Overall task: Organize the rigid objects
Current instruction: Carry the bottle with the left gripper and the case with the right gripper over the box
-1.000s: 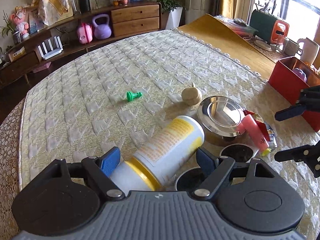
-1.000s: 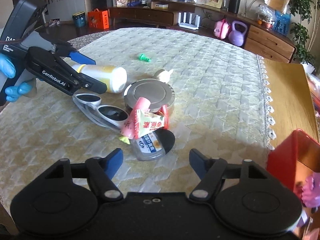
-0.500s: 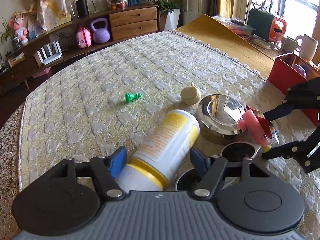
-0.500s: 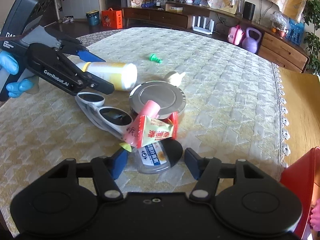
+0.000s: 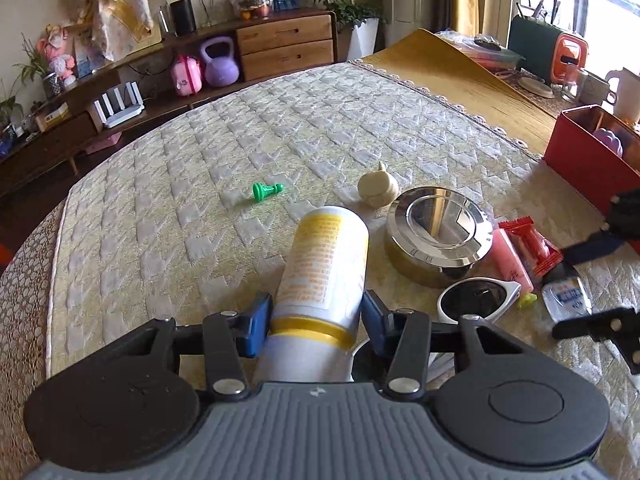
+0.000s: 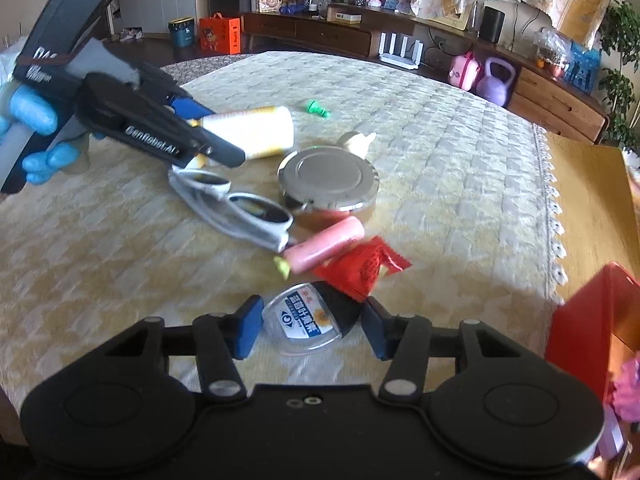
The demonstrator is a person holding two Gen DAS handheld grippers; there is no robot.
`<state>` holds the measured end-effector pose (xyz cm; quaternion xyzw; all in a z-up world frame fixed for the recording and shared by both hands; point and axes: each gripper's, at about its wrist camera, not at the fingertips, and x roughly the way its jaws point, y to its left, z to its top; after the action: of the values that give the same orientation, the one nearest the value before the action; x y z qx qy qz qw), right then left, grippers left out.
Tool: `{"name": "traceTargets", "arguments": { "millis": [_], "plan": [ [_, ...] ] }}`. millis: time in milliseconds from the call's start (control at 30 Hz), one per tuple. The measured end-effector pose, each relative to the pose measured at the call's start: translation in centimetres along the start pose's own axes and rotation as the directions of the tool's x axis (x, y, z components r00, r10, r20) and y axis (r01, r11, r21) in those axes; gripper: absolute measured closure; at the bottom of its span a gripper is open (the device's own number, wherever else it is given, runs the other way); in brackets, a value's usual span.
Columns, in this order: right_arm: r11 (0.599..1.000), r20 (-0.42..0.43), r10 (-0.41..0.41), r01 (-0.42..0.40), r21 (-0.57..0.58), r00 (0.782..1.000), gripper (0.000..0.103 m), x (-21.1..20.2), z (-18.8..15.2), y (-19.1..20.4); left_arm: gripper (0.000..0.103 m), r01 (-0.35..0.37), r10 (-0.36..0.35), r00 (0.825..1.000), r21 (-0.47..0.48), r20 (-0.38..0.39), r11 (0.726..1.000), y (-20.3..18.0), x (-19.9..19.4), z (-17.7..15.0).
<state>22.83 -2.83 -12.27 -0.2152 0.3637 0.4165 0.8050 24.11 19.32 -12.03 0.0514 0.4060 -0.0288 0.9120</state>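
Since a second back, narrowed on both sides: left gripper (image 5: 316, 316) closing, pads touching the white-and-yellow bottle (image 5: 324, 264) (lying along its fingers). Right gripper (image 6: 310, 326) closing around the small clear bottle (image 6: 308, 320), pads not quite touching. Just beyond: pink tube (image 6: 324, 244), red packet (image 6: 366, 266), sunglasses (image 6: 236, 206).

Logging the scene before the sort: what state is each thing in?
White-and-yellow bottle: lying down, between the closing left jaws.
Small clear bottle: lying flat, between the closing right jaws.
Sunglasses: folded, lying flat.
Round metal tin: lidded, upright.
Green chess pawn: tipped over.
Red bin: open.
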Motion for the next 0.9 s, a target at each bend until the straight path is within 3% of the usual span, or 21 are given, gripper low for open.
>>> {"name": "traceTargets", "arguments": {
  "millis": [533, 900],
  "plan": [
    [0.992, 0.096, -0.057, 0.046, 0.115, 0.994, 0.05, -6.8, -1.9, 0.0, 0.056, -0.046, 0.051, 0.998, -0.111, 0.039, 0.993, -1.1, -5.1, 0.5],
    [0.981, 0.148, -0.126, 0.101, 0.165, 0.981, 0.05, -12.1, -3.1, -0.8, 0.056, 0.012, -0.004, 0.997, -0.108, 0.073, 0.994, -5.3, -9.4, 1.8]
  ]
}}
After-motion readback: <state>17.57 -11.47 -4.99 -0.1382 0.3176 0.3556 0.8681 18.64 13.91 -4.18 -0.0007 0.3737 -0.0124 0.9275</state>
